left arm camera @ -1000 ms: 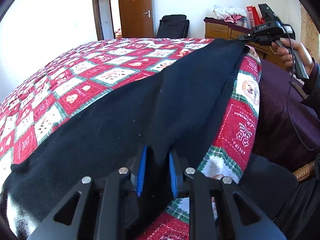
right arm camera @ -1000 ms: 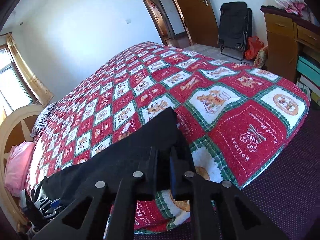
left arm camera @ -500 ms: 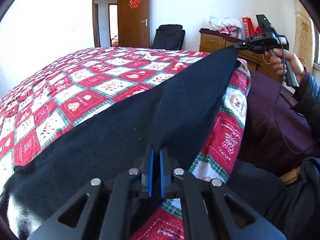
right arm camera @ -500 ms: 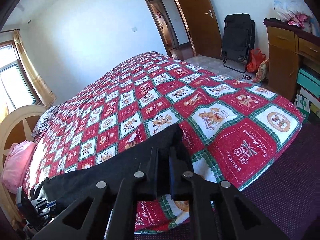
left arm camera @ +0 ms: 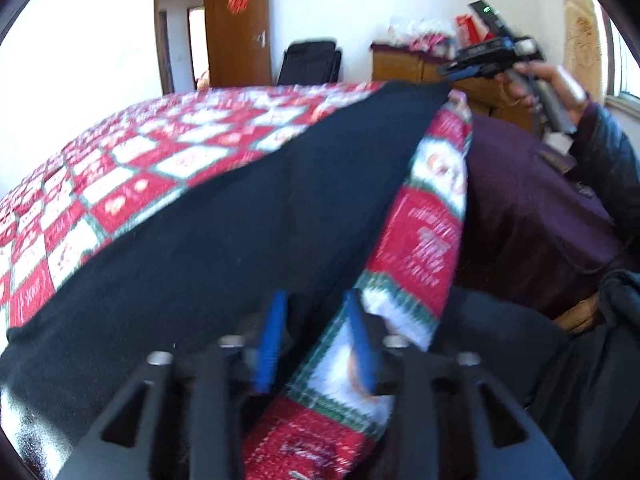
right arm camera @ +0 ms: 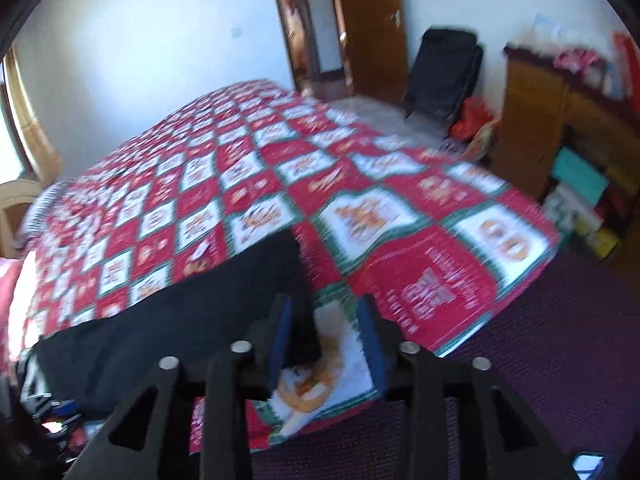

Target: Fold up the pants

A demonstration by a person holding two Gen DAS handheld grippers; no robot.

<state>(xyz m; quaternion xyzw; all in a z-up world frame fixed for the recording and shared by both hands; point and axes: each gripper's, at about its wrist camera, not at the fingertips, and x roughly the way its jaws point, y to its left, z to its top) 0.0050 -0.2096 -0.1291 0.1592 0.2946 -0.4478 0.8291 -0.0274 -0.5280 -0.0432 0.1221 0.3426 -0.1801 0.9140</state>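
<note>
Black pants (left arm camera: 208,240) lie stretched along the near edge of a red, white and green patchwork quilt (left arm camera: 132,168). My left gripper (left arm camera: 316,332) hovers over one end, its blue pads (left arm camera: 272,336) apart and still opening; the pants' edge lies loose between them, not pressed. My right gripper (right arm camera: 326,336) is over the other end of the pants (right arm camera: 192,312), its jaws also opening, with a strip of black cloth beside the left pad and quilt (right arm camera: 360,216) showing in the gap. In the left wrist view a hand holds the right gripper (left arm camera: 456,70) just above the far pants corner.
A purple cover (right arm camera: 540,360) hangs below the quilt at the bed's side. Beyond the bed stand a wooden dresser (right arm camera: 532,120), a black folded chair (right arm camera: 444,72) and an open brown door (right arm camera: 372,28). A dark sleeve (left arm camera: 608,168) is at the right.
Both grippers were shut on the pants' edge and have now parted their jaws and let go. The cloth has dropped flat onto the quilt. Both views have tilted slightly.
</note>
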